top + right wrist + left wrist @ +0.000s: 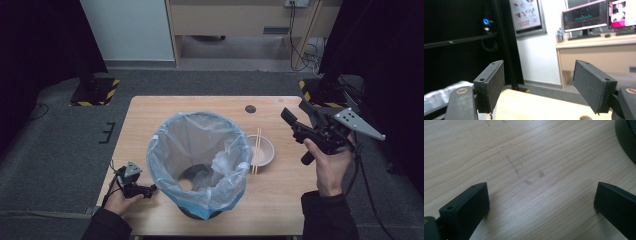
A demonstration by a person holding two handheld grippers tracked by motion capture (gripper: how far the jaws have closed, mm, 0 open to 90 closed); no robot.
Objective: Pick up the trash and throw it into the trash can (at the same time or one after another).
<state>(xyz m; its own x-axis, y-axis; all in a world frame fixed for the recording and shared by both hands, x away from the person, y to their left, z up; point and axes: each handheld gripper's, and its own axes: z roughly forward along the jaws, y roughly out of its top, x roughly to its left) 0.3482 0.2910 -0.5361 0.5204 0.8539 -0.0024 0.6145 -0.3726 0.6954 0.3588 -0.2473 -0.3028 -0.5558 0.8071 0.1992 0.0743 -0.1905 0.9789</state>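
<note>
**Two hand-held grippers beside a lined bin, both empty**

A round waste bin [200, 165] lined with a pale blue plastic bag [165, 150] stands near the middle of a light wooden table [150, 115]. All places below are given from this bin.

Just to the bin's right sits a small pale bowl [265, 150] with a pair of wooden chopsticks [257, 150] laid across its left side, close against the bag's rim. Beyond the bin, near the table's far edge, is a small dark round disc [250, 108].

The right gripper [292, 122] is held in the air to the right of the bin, past the bowl, in the person's right hand [327, 167]. Its fingers [491, 82] stand wide apart with nothing between them, and point toward the far left of the room.

The left gripper [150, 189] rests low at the bin's near left side, in the person's left hand [120, 200]. In the left gripper view its fingers [471, 205] are spread wide over bare wood, with the bin's dark base [627, 137] at the upper right corner.

Behind the table, the right gripper view shows a framed poster [526, 15] on a white wall and two lit monitors [585, 15] on a desk; any writing on them is too blurred to read. No brand or label is legible on the bin, bowl or grippers.
</note>
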